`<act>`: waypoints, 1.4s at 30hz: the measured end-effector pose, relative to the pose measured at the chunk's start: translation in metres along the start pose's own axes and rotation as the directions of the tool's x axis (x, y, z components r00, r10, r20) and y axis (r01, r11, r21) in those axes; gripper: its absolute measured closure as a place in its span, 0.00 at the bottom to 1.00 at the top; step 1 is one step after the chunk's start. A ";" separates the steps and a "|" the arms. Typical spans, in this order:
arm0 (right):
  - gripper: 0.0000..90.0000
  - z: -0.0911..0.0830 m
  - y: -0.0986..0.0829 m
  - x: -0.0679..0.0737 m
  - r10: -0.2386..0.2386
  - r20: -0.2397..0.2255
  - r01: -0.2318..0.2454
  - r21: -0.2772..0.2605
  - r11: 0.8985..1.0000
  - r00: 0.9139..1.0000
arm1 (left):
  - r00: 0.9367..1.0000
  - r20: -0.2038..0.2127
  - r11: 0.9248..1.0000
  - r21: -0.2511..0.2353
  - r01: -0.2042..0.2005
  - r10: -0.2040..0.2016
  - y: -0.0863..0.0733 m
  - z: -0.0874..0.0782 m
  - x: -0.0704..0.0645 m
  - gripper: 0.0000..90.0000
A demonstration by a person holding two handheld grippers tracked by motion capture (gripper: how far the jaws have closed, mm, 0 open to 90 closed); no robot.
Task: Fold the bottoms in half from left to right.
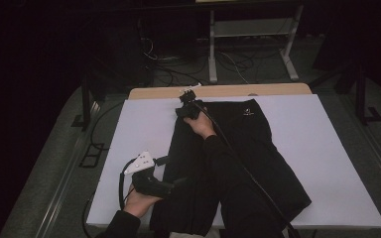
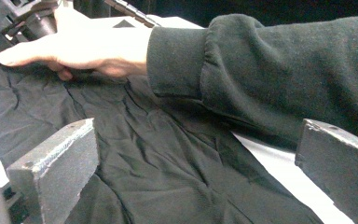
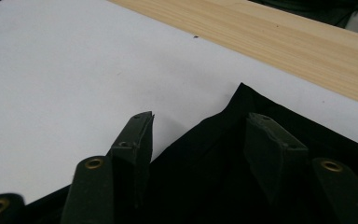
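A black garment (image 1: 258, 148) with a small white logo (image 1: 248, 113) lies spread on a white sheet (image 1: 327, 148). My right gripper (image 1: 188, 106) is at the garment's far left corner. In the right gripper view it (image 3: 201, 122) is open: one jaw stands over the white sheet (image 3: 51, 70), the other over the black cloth (image 3: 205, 158), and the cloth's edge runs between them. My left gripper (image 1: 171, 184) sits at the garment's near left edge and points right. Its jaws stand wide open (image 2: 198, 158) over wrinkled black cloth (image 2: 168, 163). The right arm's dark sleeve (image 2: 261, 70) crosses above that cloth.
The table's bare wooden strip (image 1: 218, 91) runs along the sheet's far edge (image 3: 284, 42). Behind the table, a white metal frame (image 1: 250, 39) and loose cables (image 1: 178, 74) stand on the dark floor. The right gripper's cable (image 1: 258, 183) trails over the garment toward the near edge.
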State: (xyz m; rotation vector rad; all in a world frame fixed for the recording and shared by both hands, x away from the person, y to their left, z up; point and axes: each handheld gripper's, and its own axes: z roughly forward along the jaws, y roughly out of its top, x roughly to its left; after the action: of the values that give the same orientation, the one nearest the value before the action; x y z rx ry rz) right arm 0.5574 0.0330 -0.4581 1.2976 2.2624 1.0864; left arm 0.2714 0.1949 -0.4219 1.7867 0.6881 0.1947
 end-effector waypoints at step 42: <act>0.95 -0.036 0.000 0.002 -0.026 0.035 0.028 -0.038 0.999 0.999 | 0.992 -0.108 0.985 0.150 0.085 -0.069 -0.008 -0.017 0.007 0.00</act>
State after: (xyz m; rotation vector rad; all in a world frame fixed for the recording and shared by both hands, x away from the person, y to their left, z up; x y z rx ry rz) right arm 0.5344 0.0184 -0.4342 1.2576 2.2168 1.0845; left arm 0.2661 0.2142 -0.4252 1.9032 0.8649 0.1863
